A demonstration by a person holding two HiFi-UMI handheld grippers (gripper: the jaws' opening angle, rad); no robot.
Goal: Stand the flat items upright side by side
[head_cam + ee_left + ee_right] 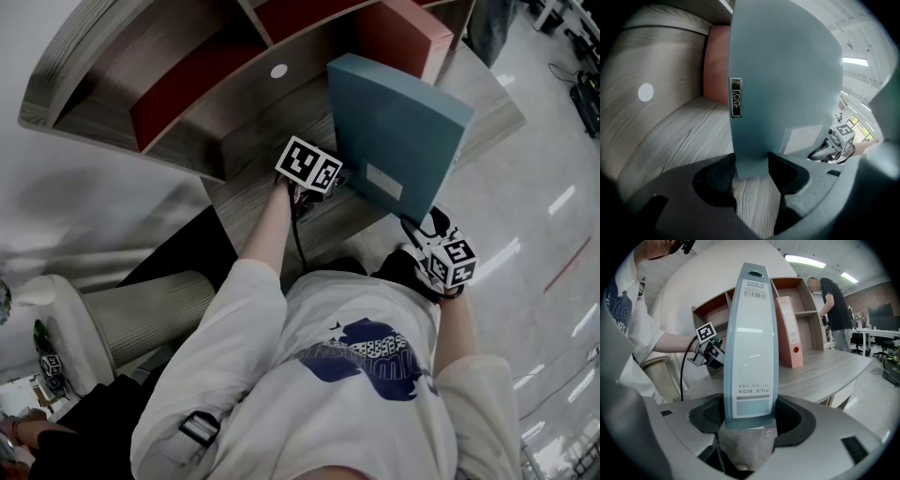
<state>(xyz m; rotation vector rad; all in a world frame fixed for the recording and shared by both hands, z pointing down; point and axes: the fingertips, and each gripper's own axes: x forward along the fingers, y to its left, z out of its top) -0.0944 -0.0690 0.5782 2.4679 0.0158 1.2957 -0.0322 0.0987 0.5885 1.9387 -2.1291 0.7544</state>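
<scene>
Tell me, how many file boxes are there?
2. The blue file box is gripped by the left gripper and right gripper at the desk. The pink file box stands upright behind it, by the shelves. Others may be hidden behind the blue one.

A grey wood-grain desk (246,192) with a rounded front edge is seen. An open shelf unit (103,66) is set along its back edge. A pink file box (790,331) is stood upright before the unit, and a white round disc (278,70) is seen on the surface nearby.
</scene>
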